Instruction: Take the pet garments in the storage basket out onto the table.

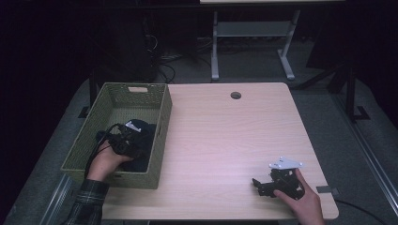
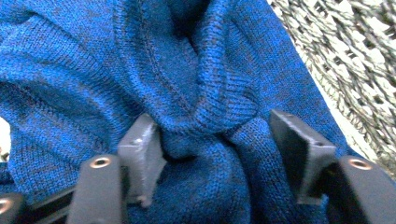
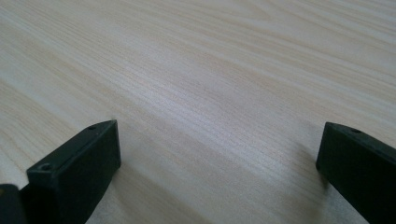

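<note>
Left gripper view shows the left gripper point(image 2: 205, 140) down in the basket point(image 1: 162, 123), its jaws half closed around a thick fold of the blue sweater point(image 2: 93, 70), though I cannot tell if the pads press on it yet. To do this well, I think it should squeeze tight on that fat fold and then lift straight up, so the knit clears the basket wall. Nothing but the sweater lies in the basket, and the right gripper point(image 1: 259, 183) rests wide open on the table point(image 1: 225, 136), holding nothing.

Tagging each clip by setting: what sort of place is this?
Probably a lab or workshop set up for recording: a bare wooden table with a cable hole, a basket holding a blue sweater, and cables on the floor behind.
</note>
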`<state>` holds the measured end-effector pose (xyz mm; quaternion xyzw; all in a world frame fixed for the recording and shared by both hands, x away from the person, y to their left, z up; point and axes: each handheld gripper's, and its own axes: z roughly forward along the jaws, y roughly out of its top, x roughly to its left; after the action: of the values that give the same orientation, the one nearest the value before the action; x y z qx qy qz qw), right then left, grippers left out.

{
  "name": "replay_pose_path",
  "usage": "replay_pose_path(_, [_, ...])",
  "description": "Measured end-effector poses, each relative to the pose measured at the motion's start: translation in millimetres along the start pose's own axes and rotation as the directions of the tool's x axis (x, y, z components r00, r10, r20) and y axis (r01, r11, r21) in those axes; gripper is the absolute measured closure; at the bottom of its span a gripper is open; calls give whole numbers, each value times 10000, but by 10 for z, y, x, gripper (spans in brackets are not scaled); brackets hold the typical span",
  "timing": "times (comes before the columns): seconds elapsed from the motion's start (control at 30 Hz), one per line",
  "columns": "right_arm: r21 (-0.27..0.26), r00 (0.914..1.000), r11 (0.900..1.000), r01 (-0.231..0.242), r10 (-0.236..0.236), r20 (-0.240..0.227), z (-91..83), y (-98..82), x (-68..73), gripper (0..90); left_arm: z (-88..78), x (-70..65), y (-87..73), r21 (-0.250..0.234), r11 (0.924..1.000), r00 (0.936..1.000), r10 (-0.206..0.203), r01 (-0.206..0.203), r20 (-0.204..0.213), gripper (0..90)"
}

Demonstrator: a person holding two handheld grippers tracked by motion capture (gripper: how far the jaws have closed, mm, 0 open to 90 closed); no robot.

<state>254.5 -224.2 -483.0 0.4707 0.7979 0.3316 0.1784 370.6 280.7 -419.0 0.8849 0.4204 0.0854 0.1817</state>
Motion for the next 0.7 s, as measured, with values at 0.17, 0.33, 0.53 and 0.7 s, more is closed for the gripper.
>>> replay_pose_path(0.17, [-1, 10000, 10000, 0, 0, 2, 0, 0, 0, 0, -11, -7, 11, 172, 9998, 9999, -54, 51, 163, 640])
replay_pose_path(0.33, [3, 10000, 10000, -3, 3, 4, 0, 0, 0, 0, -89, 27, 8, -261, 9990, 9989, -348, 357, 324, 701])
replay_pose_path(0.53, [2, 10000, 10000, -6, 6, 4, 0, 0, 0, 0, -228, 81, -6, -1253, 9892, 9955, -680, 759, 666, 713])
replay_pose_path(0.7, [2, 10000, 10000, -7, 7, 5, 0, 0, 0, 0, -356, 154, -35, -2088, 9713, 9904, -941, 1136, 1011, 720])
